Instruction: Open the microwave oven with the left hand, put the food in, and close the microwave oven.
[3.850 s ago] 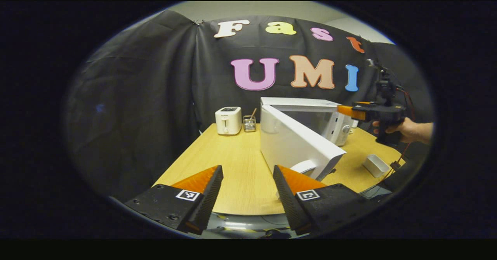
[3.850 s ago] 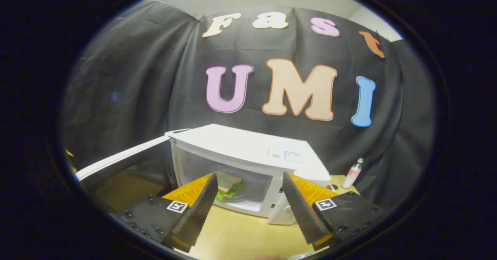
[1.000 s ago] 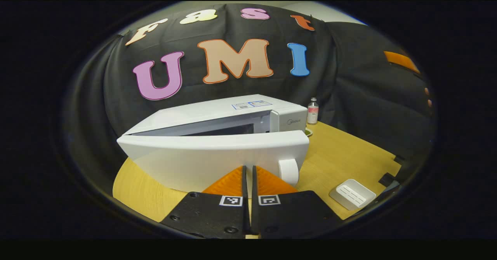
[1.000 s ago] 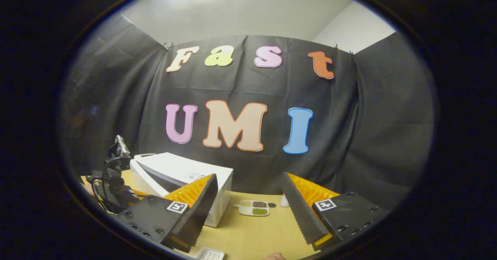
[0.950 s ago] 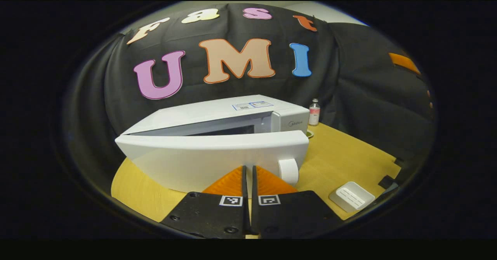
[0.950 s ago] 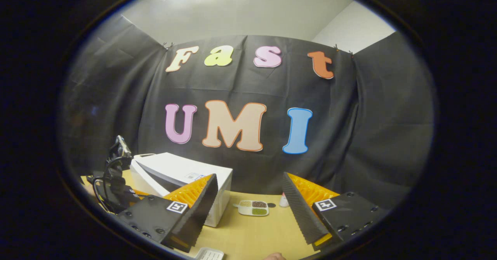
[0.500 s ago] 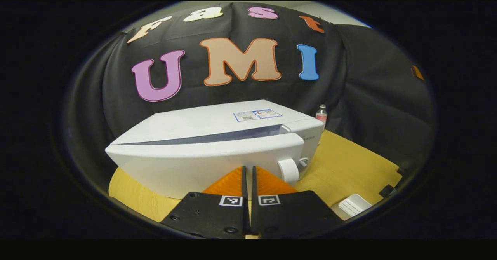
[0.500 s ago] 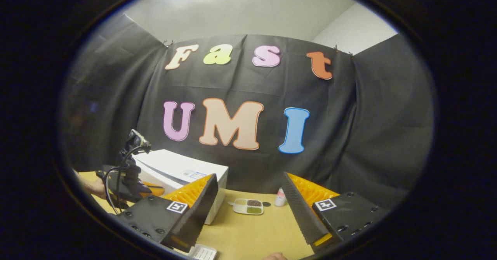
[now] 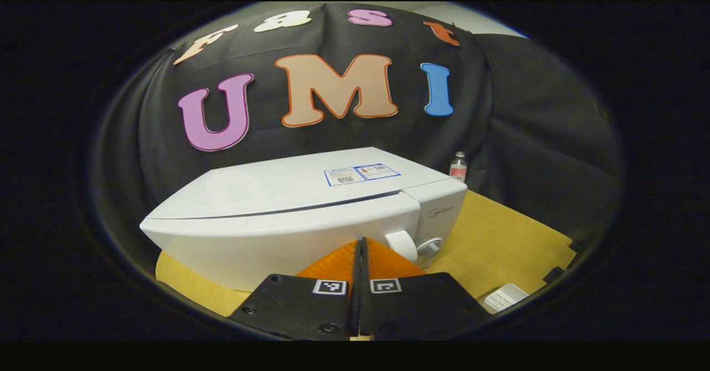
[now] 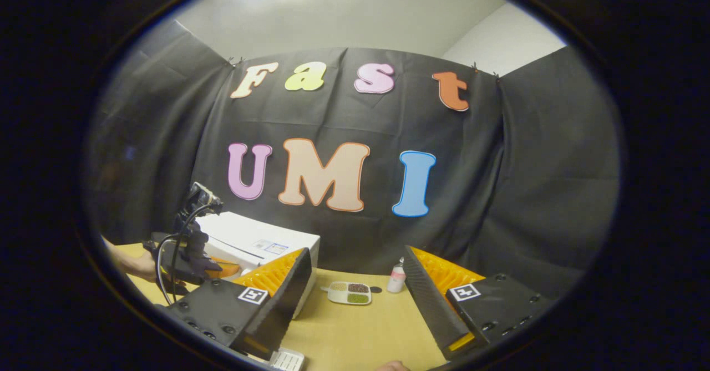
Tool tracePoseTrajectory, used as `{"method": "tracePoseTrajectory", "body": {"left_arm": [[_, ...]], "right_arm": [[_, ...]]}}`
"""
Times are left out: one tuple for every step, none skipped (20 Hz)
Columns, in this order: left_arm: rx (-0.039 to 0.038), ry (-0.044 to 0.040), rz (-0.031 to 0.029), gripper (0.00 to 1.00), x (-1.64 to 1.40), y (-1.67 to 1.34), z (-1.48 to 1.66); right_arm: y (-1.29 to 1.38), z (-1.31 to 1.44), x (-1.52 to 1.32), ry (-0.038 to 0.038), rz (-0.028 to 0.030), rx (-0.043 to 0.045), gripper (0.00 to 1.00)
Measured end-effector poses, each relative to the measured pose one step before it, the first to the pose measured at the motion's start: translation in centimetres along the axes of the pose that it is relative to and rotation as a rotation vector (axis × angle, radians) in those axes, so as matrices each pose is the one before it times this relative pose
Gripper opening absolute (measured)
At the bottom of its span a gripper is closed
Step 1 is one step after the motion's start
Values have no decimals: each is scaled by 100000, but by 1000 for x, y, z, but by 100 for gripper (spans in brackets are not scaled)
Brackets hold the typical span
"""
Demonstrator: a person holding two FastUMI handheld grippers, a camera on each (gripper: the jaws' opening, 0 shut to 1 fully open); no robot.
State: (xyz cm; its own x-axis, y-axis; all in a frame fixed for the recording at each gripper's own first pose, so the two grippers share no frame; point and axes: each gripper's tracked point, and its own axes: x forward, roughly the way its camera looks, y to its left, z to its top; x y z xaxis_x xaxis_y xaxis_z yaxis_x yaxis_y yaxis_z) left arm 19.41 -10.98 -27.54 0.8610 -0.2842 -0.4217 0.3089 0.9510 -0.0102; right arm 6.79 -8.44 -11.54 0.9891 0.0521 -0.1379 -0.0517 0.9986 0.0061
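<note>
Microwave oven [image 9: 310, 193]: white, on the wooden table [image 9: 499, 238]; seen from the front in the left gripper view, with two stickers on its top panel. In the right gripper view it stands at the left [image 10: 260, 243], partly behind that gripper's left finger.
Microwave door [image 9: 266, 238]: nearly flush with the body; a thin dark seam runs along its upper edge, so whether it is fully latched cannot be told.
Door handle [image 9: 401, 244]: white, round-ended, at the door's right side, just beside the control knob [image 9: 430, 247].
Food: cannot be seen; the oven's inside is hidden behind the door.
Left gripper [image 9: 359, 243]: fingers pressed together with no gap and nothing between them; tips against the door's front face, just left of the handle. In the right gripper view it appears at the far left [image 10: 213, 268], held by a hand [image 10: 138, 265], at the oven's front.
Right gripper [image 10: 355, 260]: fingers spread wide, holding nothing; raised above the table, well apart from the oven.
Sectioned dish [image 10: 348, 293]: small, white, with several fillings, on the table right of the oven.
Small bottle [image 9: 458, 166]: pale with a pink label, upright at the table's back edge; also beside the dish [image 10: 395, 279].
White ridged tray [image 9: 505, 298]: on the table's near right corner.
</note>
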Motion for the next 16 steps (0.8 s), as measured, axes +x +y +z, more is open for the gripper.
{"method": "tracePoseTrajectory", "body": {"left_arm": [[3037, -1091, 3490, 2, 436, 784, 430], [-2090, 1077, -2041, 1, 30, -727, -395], [-213, -724, 199, 4, 17, -292, 173], [626, 369, -1226, 1, 178, -135, -118], [364, -15, 95, 3, 36, -20, 62], [23, -354, -456, 3, 19, -34, 37], [-112, -373, -507, 5, -30, -39, 140], [164, 506, 82, 3, -204, 57, -22], [422, -199, -116, 3, -406, 12, 322], [156, -1327, -1026, 2, -613, -200, 615], [-645, -3613, -1161, 4, -946, -196, 1189], [-692, -3348, -388, 2, -1014, 6, 1126], [-482, -2203, 334, 4, -935, 214, 822], [-540, -1173, 981, 2, -1032, 528, 638], [-986, -1310, 1650, 2, -1023, 673, 784], [-1049, -1560, 1854, 3, -1222, 679, 971]], "right_arm": [[100, -20, 136, 79, 258, -218, 96], [82, -183, 120, 310, 163, -537, 97], [-47, 5, 1, -205, 27, -362, 97], [-23, 234, 57, -175, 32, 2, 96], [21, -123, 38, 363, 241, 157, 96], [172, -321, -22, 564, 269, 75, 97], [38, -171, 25, 528, -13, 55, 97], [118, -19, -42, 118, 171, 356, 96], [229, 115, -32, -249, 314, 547, 96], [288, 157, 63, -175, 294, 344, 96], [231, 77, 108, -153, 99, 98, 96], [182, -47, 176, -35, 74, 219, 96], [458, 135, 90, -249, 607, 752, 96], [463, 179, 158, -331, 816, 891, 96], [479, 269, 67, -428, 858, 666, 97], [422, 156, 133, -452, 762, 441, 97]]}}
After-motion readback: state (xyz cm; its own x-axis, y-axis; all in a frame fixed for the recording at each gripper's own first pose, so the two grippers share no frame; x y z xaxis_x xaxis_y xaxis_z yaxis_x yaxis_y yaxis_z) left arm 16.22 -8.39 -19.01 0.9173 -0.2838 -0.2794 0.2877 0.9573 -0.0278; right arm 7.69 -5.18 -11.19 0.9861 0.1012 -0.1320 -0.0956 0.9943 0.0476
